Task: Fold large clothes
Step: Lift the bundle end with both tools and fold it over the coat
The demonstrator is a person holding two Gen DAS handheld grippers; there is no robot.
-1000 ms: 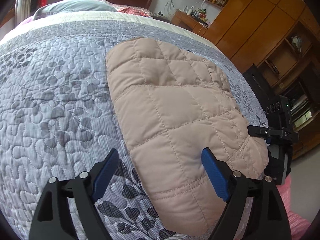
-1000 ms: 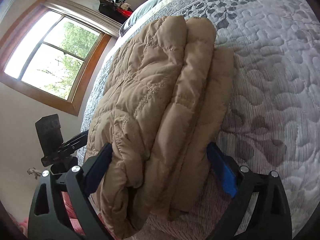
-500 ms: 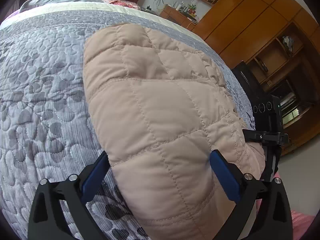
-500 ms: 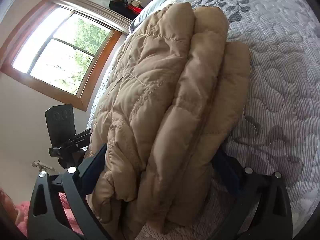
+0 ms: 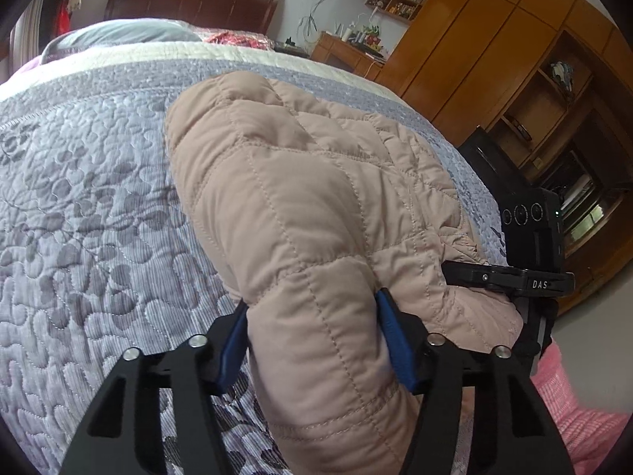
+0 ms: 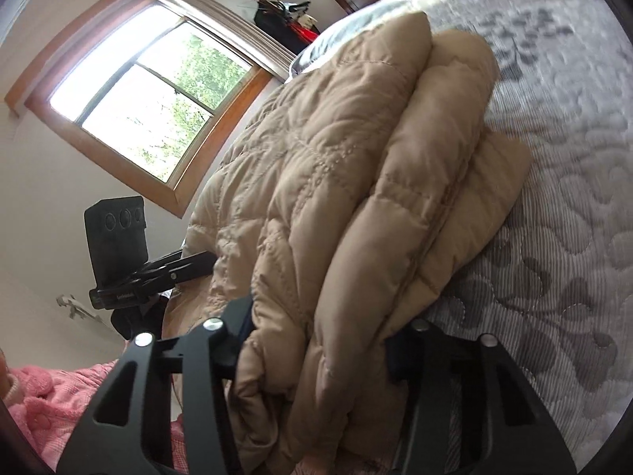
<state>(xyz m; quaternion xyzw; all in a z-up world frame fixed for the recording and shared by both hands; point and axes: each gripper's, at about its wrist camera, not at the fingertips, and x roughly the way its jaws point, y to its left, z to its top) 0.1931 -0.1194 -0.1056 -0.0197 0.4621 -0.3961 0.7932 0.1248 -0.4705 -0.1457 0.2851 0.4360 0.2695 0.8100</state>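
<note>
Beige quilted jacket (image 5: 316, 213) lies folded on a grey bedspread (image 5: 87, 206), filling mid-frame. Left gripper (image 5: 312, 340) and right gripper (image 6: 316, 340) each have jaws closing, pads pinching its near edge.

Quilted beige padded jacket (image 5: 316, 206), folded into a thick bundle of several stacked layers (image 6: 356, 182), lying on the grey leaf-patterned bedspread (image 5: 87, 213) near the bed's edge. Diamond stitching visible on the upper face, puffed and creased; layered fold edges exposed on one side, lowest layer (image 6: 494, 182) protruding furthest onto the bedspread. Near end bunched and pinched inward from both sides, the rest resting flat on the bed.
</note>
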